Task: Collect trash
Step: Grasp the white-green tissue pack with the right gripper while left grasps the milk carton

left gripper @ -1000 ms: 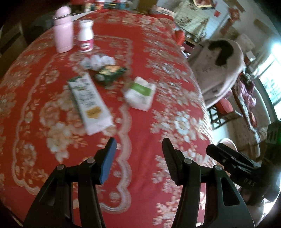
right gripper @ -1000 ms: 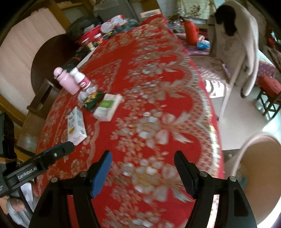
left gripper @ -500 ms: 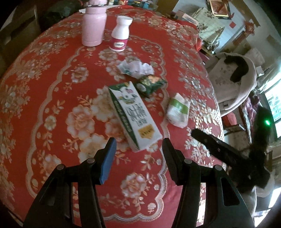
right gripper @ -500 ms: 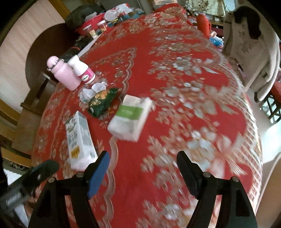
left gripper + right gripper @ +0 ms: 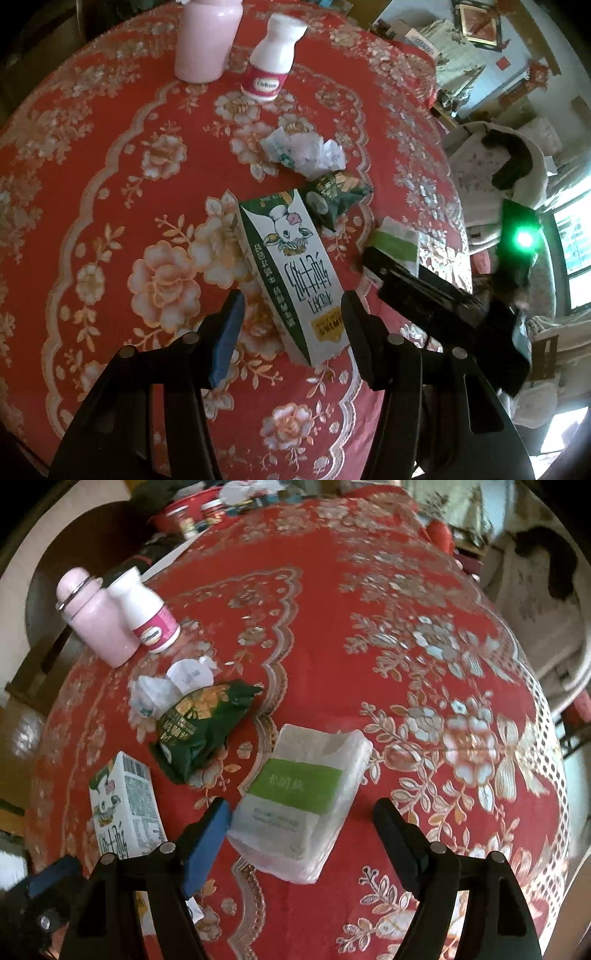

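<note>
Both grippers moved closer to trash. Left gripper (image 5: 291,314) half-wide, straddles milk carton (image 5: 291,266), no contact. Right gripper (image 5: 301,825) closing around tissue pack (image 5: 303,797) beside carton; grasps imminent.

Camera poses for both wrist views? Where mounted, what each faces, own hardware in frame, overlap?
Left wrist: on the left gripper, angled down at the milk carton between open fingers; right gripper intrudes.
Right wrist: on the right gripper, angled down at the tissue pack, jaws closing, not touching; left gripper at the lower left.
Shared: carton, tissue pack, green snack bag, crumpled paper, pink bottle, red tablecloth.
</note>
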Demonstrator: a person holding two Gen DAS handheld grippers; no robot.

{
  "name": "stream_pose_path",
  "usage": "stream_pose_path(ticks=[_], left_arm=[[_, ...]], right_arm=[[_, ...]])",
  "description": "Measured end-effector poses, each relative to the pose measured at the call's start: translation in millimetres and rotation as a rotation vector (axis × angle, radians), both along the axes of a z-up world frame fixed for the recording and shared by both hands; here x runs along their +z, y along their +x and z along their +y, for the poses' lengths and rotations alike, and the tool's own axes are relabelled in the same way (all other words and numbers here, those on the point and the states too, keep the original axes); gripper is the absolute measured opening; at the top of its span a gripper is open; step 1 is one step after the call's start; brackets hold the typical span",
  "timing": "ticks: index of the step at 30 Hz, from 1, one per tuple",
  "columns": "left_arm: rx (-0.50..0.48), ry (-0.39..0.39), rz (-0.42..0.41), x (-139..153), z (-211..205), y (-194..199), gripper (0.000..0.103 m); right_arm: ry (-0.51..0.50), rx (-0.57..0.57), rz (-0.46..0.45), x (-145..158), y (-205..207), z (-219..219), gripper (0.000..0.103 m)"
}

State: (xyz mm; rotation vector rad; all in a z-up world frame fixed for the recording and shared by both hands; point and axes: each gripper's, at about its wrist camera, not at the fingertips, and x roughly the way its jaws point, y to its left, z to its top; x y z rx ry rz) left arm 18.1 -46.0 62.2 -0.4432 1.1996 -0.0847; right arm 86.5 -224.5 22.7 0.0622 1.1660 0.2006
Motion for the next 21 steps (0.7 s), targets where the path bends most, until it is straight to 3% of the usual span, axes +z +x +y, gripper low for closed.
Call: stream_pose_path(ticks=[1,3,7,9,12,14,21], left_arm=[[0.006,0.000,0.007,-3.0,-0.8,2.8,0.053],[0.012,-0.003,0.013,-7.0,-2.8,8.9,0.053],[0.021,-0.001,0.015,-12.6,-7.5,20.6,0.053],[0.029,0.002,0.018,-16.1,-10.3,26.2,0.053],[0.026,0.006,0.025,-20.7,-13.9,33.5,0.055],[0.022,0.017,0.018,-21.2,-16.6,37.6,0.056],[0.010,0.039,0.024,-21.7,-20.2,43.0,0.059]], right_arm=[[-0.003,0.015,-0.007,0.4,-2.0,-1.5,0.057],[-0.005,0.062,-0.004,0.8,-7.4,-8.2,0.045],[0.014,0.087,0.024,1.6,-17.6,-27.9,0.043],[0.091,0.062,0.042,1.2,-18.8,-42.5,0.045],[0.189,0.021,0.036,2.1,-20.7,-55.9,0.062],[0.201,0.007,0.023,3.8,-21.5,-59.6,0.068],[0.142,-0.031,0.033,1.4,-12.7,-53.4,0.068]])
